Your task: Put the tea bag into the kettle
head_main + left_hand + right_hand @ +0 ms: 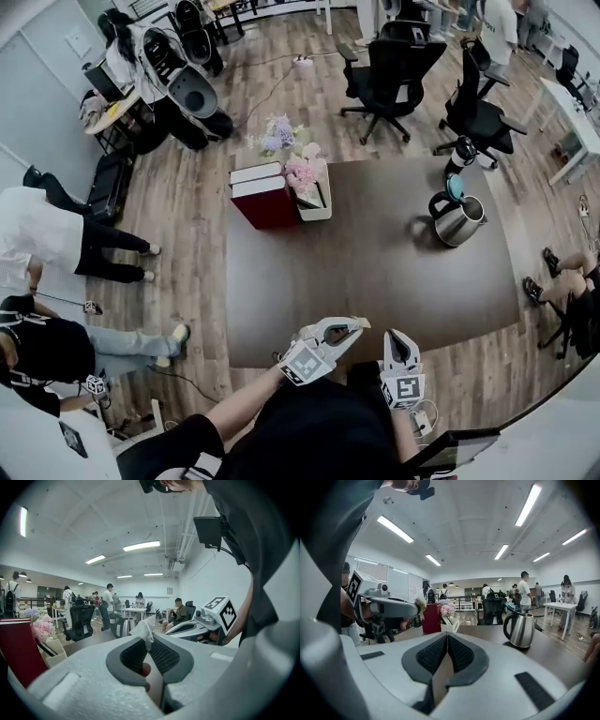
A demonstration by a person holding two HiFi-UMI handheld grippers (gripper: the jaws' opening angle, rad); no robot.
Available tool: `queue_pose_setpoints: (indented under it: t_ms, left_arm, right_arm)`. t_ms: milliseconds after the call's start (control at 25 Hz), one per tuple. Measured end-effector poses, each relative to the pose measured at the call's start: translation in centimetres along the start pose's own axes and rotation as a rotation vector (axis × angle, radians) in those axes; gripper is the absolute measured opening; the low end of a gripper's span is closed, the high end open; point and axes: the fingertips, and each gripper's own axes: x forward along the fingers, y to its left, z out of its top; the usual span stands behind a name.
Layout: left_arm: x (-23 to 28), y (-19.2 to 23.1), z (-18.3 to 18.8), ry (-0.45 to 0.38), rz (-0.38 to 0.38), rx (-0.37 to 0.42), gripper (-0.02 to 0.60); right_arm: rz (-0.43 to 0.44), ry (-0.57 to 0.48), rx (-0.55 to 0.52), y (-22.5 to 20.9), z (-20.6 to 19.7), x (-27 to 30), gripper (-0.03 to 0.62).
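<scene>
A small white tea bag [142, 629] sticks up from between the pads of my left gripper [149, 639], which is shut on it. In the head view that gripper [359, 324] hovers at the table's near edge, close to the person's body. My right gripper [393, 336] sits just to its right; its jaws [447, 637] are shut with nothing between them. The steel kettle [457, 220] stands on the far right of the dark table [356, 272] with its lid tipped open. It also shows in the right gripper view as the kettle [520, 629], well ahead.
Red-covered books [265, 197] and a white box of flowers [309, 183] stand at the table's far left. Black office chairs [389, 70] sit beyond the table. People stand on the floor at left [56, 239], and a seated person's legs [562, 272] are at right.
</scene>
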Motion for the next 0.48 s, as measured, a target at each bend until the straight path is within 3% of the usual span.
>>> queue_pose_setpoints:
  t_ms: [320, 480]
  left_arm:
    - [7.1, -4.2, 1.6, 0.029, 0.109, -0.036, 0.023]
    - [7.9, -4.7, 1.4, 0.037, 0.201, -0.07, 0.023]
  right_arm:
    - [0.047, -0.02, 0.026, -8.8, -1.4, -3.9, 0.008]
    - [0.095, -0.004, 0.028, -11.2, -2.5, -4.6, 0.008]
